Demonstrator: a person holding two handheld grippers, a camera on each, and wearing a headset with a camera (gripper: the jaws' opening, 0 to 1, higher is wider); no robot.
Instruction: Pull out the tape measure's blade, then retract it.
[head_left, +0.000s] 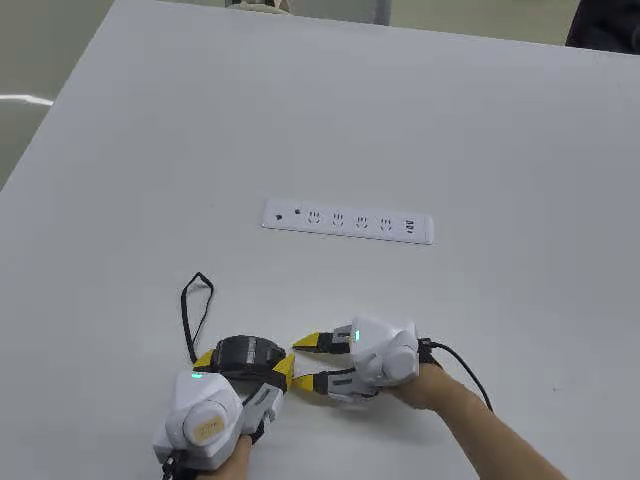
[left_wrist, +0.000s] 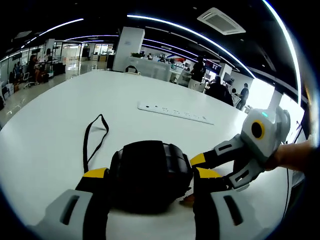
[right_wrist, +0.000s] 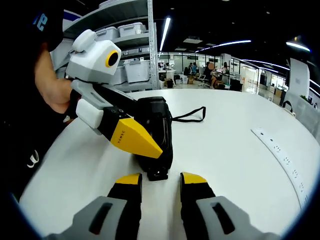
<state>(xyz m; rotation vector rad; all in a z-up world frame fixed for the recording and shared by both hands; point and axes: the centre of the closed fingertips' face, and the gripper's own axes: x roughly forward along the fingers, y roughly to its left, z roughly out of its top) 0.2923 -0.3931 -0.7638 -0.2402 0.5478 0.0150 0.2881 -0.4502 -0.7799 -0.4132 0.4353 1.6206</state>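
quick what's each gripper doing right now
Left gripper: closed on the tape measure.
Right gripper: open, at the hook, not gripping.

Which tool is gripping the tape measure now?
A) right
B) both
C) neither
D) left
D: the left tool has its yellow-tipped jaws pressed against both sides of the black tape measure, while the right tool is open in front of it.

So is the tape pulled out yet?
No, in the right gripper view the blade tip sits right at the tape measure case, between the open jaws of the right hand-held gripper.
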